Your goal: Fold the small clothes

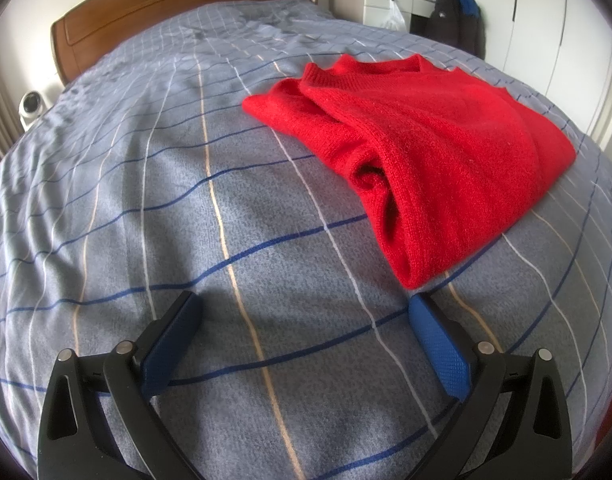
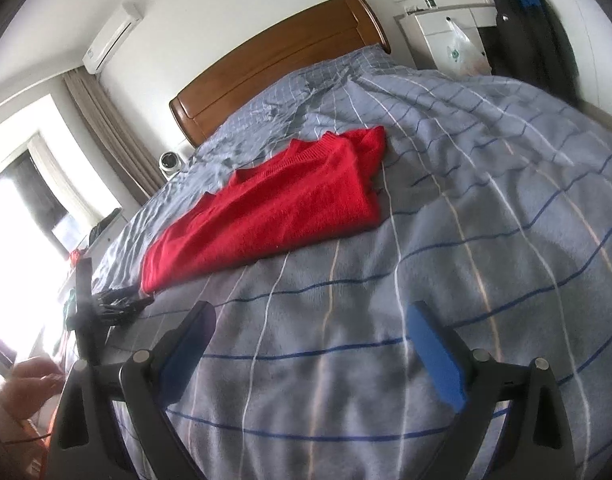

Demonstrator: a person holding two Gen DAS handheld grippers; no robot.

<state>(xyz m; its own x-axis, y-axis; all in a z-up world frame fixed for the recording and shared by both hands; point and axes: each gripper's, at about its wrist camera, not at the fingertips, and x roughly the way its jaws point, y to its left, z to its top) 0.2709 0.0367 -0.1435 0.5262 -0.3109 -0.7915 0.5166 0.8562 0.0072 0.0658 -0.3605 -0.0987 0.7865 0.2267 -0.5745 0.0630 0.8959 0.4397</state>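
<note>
A red knitted sweater (image 1: pixel 422 148) lies folded on the blue checked bedspread (image 1: pixel 146 208), its neck toward the headboard. My left gripper (image 1: pixel 302 312) hovers just short of the sweater's near corner, open, with nothing between its blue pads. In the right wrist view the same sweater (image 2: pixel 274 208) lies ahead and to the left. My right gripper (image 2: pixel 310 320) is open over bare bedspread (image 2: pixel 466 200), well short of the sweater. The left gripper (image 2: pixel 118 300) shows as a dark shape at the sweater's near left corner.
A wooden headboard (image 1: pixel 178 4) closes the far end of the bed. A small white fan (image 1: pixel 30 106) stands beside the bed. A white desk (image 1: pixel 386 0) with a hanging plastic bag and dark jackets stands beyond the bed. A hand (image 2: pixel 30 384) shows at lower left.
</note>
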